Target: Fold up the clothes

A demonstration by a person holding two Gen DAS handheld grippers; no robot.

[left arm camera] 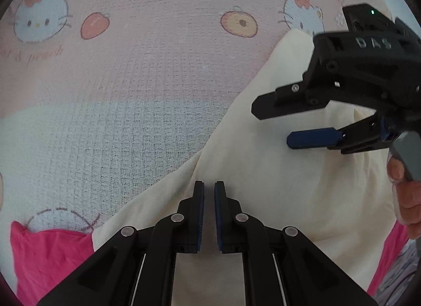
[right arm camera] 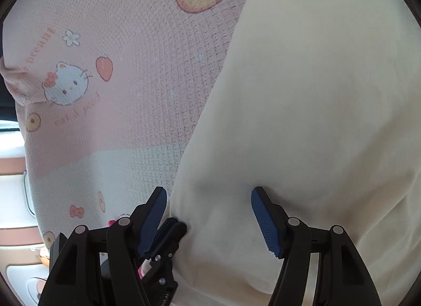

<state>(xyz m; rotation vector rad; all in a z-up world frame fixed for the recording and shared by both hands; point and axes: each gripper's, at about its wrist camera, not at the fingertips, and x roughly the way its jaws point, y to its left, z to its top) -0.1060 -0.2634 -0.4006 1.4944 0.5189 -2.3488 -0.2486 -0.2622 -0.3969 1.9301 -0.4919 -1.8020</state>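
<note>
Here | smooth cream garment (right arm camera: 302, 95); waffle-textured pink blanket (left arm camera: 131, 82); right gripper (right arm camera: 209, 200) jaws apart

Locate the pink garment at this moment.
In the left wrist view the pink garment lies at the lower left, tucked under the cream garment on the patterned blanket.

Garment (left arm camera: 276, 174) on printed blanket (left arm camera: 131, 95); left claw (left arm camera: 209, 190) at its edge, right claw (left arm camera: 273, 127) above.

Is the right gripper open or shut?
Open: the right gripper has its jaws standing wide apart over the cream garment, pads not pressing it.
</note>
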